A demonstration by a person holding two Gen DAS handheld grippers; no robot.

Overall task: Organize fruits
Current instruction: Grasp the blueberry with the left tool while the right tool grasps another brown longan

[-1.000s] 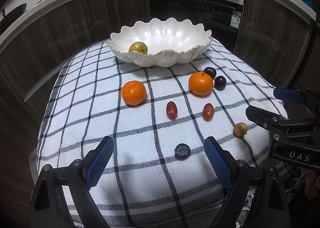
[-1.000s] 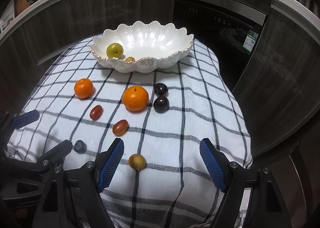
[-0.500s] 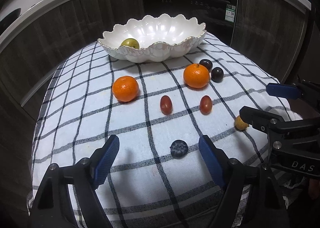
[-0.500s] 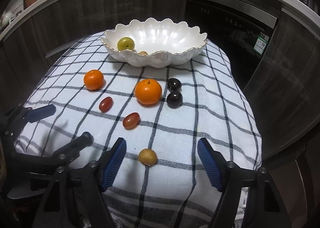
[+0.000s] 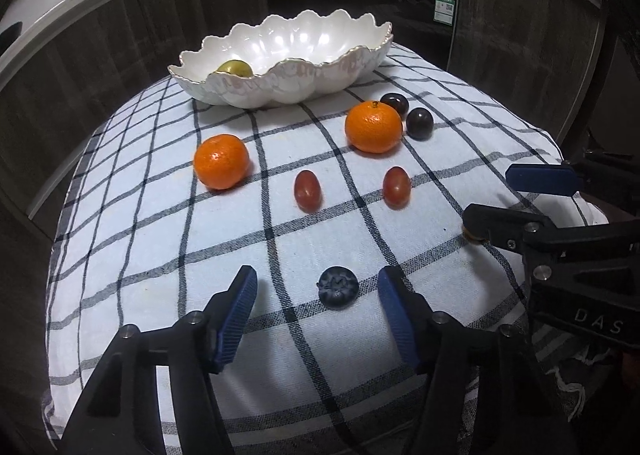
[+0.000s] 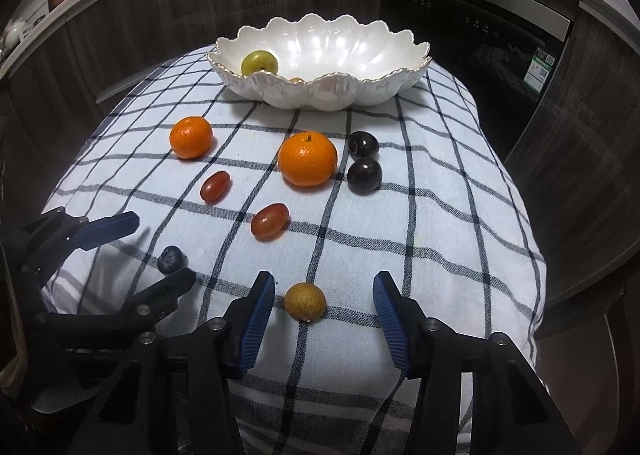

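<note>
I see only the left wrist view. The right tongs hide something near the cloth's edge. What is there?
Observer: A small yellow-brown fruit lies on the cloth between the right tongs, which are closing; the pads do not touch it yet.
Operator: In the bowl I see only one green fruit. Is there more?
Observer: Yes, a second, smaller brownish fruit peeks over the near rim beside it.

A glossy, pearly ceramic bowl (image 5: 280, 67) with a gilt scalloped rim sits on a coarse woven checked cloth (image 5: 160, 239). The tangerines' (image 5: 221, 161) peel looks dimpled and shiny, the grape tomatoes (image 5: 307, 191) smooth, the blueberry (image 5: 338, 288) matt. Behind, cabinet fronts (image 5: 100, 67) show dark wood grain.
</note>
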